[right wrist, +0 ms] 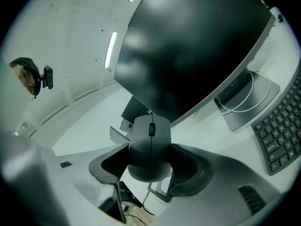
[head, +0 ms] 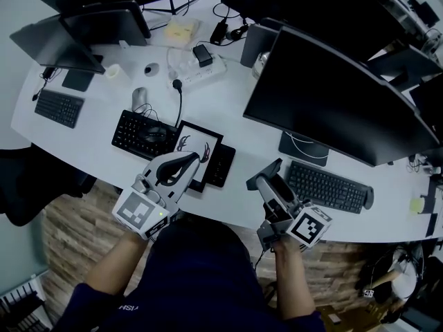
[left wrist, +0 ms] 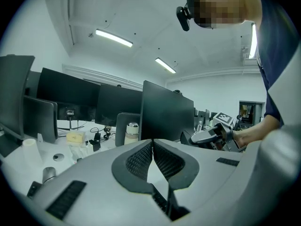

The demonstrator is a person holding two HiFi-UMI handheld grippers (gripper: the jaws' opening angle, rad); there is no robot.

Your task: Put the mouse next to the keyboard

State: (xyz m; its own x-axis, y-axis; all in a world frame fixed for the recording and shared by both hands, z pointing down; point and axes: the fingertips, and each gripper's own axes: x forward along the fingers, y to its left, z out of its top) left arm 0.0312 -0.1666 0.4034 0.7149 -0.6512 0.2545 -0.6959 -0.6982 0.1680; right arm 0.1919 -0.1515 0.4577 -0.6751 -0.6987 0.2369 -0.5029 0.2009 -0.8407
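Note:
A dark grey mouse (right wrist: 149, 131) is clamped between the jaws of my right gripper (right wrist: 149, 155), wheel end pointing away from me and lifted off the white desk (head: 235, 109). In the head view that gripper (head: 267, 180) hangs over the desk's front edge, just left of a black keyboard (head: 325, 186), which also shows in the right gripper view (right wrist: 283, 131). My left gripper (head: 185, 160) hovers over a tablet (head: 201, 144); its ribbed pads meet with nothing between them (left wrist: 153, 150).
A large dark monitor (head: 332, 95) on a round stand (head: 302, 148) rises behind the keyboard. A second black keyboard (head: 140, 134), a grey mouse (head: 139, 98), a power strip (head: 202, 71) and more screens (head: 104, 23) crowd the left half.

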